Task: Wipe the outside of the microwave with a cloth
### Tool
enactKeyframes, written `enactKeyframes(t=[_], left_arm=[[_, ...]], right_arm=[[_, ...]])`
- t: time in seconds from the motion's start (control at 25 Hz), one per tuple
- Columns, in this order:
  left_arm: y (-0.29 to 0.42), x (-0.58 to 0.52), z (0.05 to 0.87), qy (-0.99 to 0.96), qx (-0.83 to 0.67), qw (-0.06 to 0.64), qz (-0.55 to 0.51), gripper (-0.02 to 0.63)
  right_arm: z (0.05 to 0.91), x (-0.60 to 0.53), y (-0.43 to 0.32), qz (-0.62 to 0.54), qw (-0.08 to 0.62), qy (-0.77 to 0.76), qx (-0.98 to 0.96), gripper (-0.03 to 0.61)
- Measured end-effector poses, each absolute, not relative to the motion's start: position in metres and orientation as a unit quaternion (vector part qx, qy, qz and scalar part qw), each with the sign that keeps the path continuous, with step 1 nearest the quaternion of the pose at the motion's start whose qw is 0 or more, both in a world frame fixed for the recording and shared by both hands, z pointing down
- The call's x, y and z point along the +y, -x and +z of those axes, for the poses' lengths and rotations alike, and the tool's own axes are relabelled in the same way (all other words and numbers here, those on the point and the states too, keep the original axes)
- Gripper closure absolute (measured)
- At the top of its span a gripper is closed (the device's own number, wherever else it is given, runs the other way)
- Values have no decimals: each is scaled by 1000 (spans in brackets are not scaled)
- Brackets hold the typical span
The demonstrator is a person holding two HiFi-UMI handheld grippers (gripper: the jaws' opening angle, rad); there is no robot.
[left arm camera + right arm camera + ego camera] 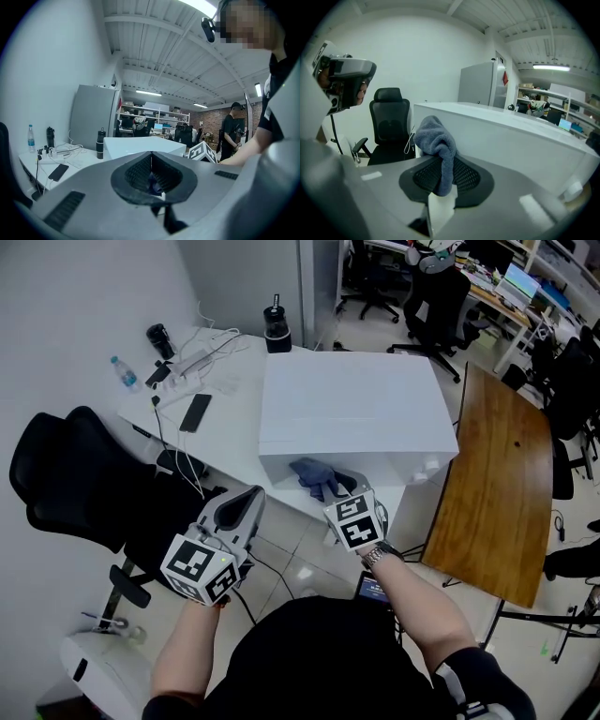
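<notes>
The left tool (151, 164), jaws together, points toward the white microwave (140, 145).

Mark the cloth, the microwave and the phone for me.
cloth (433, 139), right gripper view, bunched upper fold
microwave (347, 399), head view, top panel
phone (195, 412), head view, middle of screen

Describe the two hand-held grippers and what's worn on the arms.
The left hand-held gripper and right hand-held gripper are grey moulded shells with black ribbed pads, each bearing a white cube of black square markers. Black shirt; metal watch on the right wrist.
</notes>
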State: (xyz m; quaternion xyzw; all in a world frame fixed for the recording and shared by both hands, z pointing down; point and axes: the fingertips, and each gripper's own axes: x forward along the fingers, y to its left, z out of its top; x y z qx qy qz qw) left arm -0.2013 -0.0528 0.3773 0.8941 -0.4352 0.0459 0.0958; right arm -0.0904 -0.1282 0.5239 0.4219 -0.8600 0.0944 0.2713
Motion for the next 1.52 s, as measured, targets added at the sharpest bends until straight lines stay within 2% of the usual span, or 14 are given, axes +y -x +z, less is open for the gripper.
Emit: enactKeyframes(t=[0.88, 1.52], left_arm=[[67, -54, 372, -907, -404, 98, 62, 607], [4, -43, 371, -913, -391, 92, 73, 607]], right_arm=[[520, -133, -89, 123, 273, -495, -815, 511], [515, -117, -165, 130, 263, -518, -804, 511]])
